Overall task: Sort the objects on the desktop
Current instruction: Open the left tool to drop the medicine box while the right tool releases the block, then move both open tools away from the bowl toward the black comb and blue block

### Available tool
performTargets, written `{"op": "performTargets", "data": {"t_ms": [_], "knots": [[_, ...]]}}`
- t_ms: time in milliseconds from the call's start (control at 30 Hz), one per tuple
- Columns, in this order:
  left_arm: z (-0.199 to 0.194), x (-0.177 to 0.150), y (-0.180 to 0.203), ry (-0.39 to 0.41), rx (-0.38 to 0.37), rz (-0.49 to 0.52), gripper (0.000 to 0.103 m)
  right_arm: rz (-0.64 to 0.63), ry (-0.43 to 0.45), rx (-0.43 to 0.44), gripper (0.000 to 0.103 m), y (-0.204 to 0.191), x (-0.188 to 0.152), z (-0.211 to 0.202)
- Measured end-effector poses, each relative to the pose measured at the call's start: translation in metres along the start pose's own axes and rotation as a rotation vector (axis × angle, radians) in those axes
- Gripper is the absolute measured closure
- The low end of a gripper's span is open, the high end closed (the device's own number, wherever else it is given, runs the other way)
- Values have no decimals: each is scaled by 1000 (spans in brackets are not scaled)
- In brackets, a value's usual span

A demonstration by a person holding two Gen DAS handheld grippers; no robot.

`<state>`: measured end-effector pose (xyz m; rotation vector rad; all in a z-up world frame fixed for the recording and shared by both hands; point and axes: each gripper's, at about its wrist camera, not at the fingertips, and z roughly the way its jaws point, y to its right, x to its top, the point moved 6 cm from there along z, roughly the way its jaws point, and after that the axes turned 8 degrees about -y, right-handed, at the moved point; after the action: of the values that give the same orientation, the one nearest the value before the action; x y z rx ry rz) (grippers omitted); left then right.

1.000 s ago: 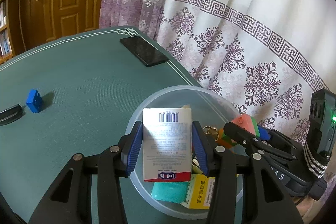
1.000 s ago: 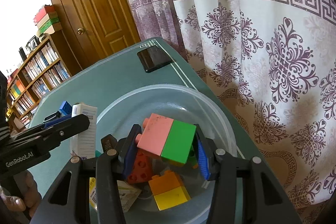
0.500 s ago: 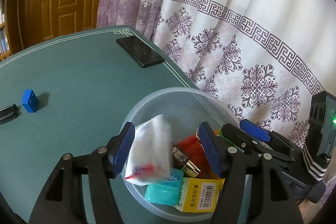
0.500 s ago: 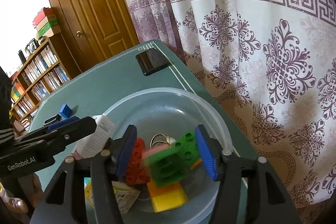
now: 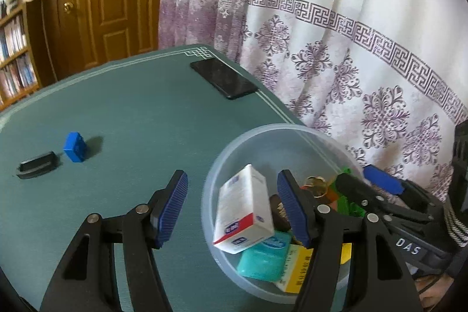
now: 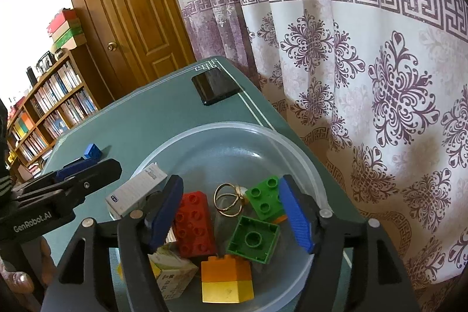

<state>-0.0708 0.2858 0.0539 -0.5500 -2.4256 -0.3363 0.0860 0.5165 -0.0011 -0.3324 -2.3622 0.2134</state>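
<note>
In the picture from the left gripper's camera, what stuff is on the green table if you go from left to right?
black clip → blue block → black phone → clear bowl with the white box inside.

A translucent plastic bowl point(image 6: 295, 149) is sitting near the bench edge. Inside it, a white medicine box point(image 5: 244, 209) with a red stripe is leaning tilted against the wall over a teal packet point(image 5: 264, 256) and a yellow box point(image 5: 295, 268). A red brick point(image 6: 194, 224), two green bricks point(image 6: 253, 239), an orange-and-yellow brick point(image 6: 226, 279) and gold rings point(image 6: 228, 199) are lying beside them. A blue brick point(image 5: 74, 146) and a dark clip point(image 5: 36, 165) are resting apart on the bench.
</note>
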Motion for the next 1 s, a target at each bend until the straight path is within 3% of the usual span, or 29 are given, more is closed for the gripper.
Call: {"op": "performTargets", "data": {"t_ms": [700, 1000], "knots": [[-16, -11, -34, 26, 101, -32, 36, -23, 0, 8, 24, -23, -5, -2], [-21, -21, -73, 18, 153, -74, 36, -59, -1, 34, 22, -53, -1, 0]]}}
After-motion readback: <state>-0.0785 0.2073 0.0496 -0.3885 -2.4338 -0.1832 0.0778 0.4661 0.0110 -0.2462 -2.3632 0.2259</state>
